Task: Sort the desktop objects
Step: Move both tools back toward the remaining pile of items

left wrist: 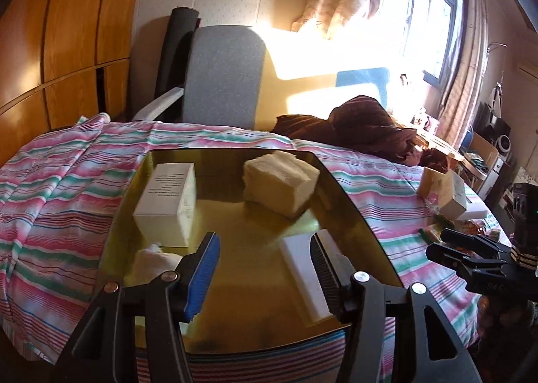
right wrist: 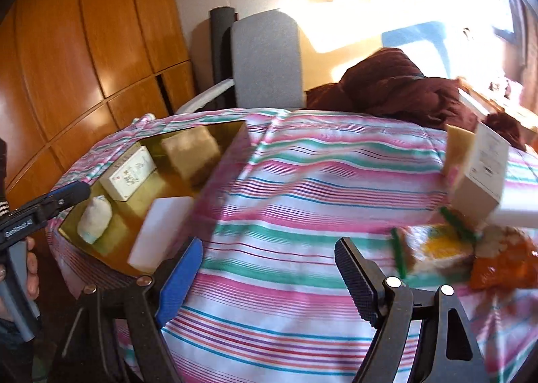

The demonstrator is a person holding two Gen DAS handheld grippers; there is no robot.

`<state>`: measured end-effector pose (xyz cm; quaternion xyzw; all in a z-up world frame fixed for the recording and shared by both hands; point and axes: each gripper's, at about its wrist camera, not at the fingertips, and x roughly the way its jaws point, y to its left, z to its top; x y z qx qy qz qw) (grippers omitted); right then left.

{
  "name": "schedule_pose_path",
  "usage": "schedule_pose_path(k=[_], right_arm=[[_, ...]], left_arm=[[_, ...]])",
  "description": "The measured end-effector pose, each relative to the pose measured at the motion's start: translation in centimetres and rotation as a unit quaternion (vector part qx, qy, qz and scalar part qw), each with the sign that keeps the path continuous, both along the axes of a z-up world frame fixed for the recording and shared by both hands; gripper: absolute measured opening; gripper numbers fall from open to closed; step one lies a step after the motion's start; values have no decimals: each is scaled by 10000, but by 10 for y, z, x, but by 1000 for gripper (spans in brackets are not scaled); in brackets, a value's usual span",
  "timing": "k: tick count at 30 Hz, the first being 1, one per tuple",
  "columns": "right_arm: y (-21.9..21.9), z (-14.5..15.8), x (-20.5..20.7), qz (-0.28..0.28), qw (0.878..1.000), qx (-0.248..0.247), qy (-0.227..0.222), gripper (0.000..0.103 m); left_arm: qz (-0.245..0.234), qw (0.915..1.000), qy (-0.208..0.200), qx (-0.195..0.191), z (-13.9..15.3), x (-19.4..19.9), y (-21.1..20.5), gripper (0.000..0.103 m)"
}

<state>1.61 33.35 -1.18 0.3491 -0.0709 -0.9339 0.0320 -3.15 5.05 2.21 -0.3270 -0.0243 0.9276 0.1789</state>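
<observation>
A gold tray [left wrist: 339, 188] lies on the striped cloth. In it are a white box [left wrist: 168, 201], a cream tissue pack [left wrist: 279, 181], a crumpled white wad [left wrist: 151, 262] and a flat white block [left wrist: 302, 272]. My left gripper [left wrist: 265, 268] hovers open over the tray's near part, and the block lies on the tray by its right finger. My right gripper [right wrist: 269, 275] is open and empty over bare cloth, between the tray [right wrist: 218, 129] and a pile at the right. The pile holds a tan box [right wrist: 481, 178], green-edged packets [right wrist: 437, 248] and an orange bag [right wrist: 504, 265].
A grey chair [left wrist: 222, 77] and a dark red blanket [left wrist: 366, 124] stand behind the covered surface. Wooden cabinet doors [left wrist: 67, 30] fill the left. A hand [right wrist: 32, 268] holds the left gripper's [right wrist: 67, 195] handle. The right gripper [left wrist: 444, 243] shows at the left wrist view's right edge.
</observation>
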Motion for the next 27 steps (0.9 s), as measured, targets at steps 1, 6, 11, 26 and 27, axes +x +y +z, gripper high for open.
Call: schedule_pose_path(k=[1, 6, 11, 26, 27], right_arm=[[15, -4, 5, -220, 9998, 2, -30, 82], [80, -16, 38, -1217, 9925, 127, -44, 82], [121, -24, 60, -1838, 9827, 193, 80, 82], [148, -57, 64, -1957, 9798, -218, 339, 86], [149, -57, 64, -1946, 9799, -252, 368, 86]], left_arm=[[-139, 9999, -12, -28, 0, 2, 11, 57], [-836, 9964, -52, -140, 1, 9, 74, 57], [-1629, 9862, -6, -301, 3, 17, 147, 57], [-2992, 9509, -45, -794, 9, -6, 335, 63], [-3024, 9496, -56, -826, 8, -10, 344, 63]])
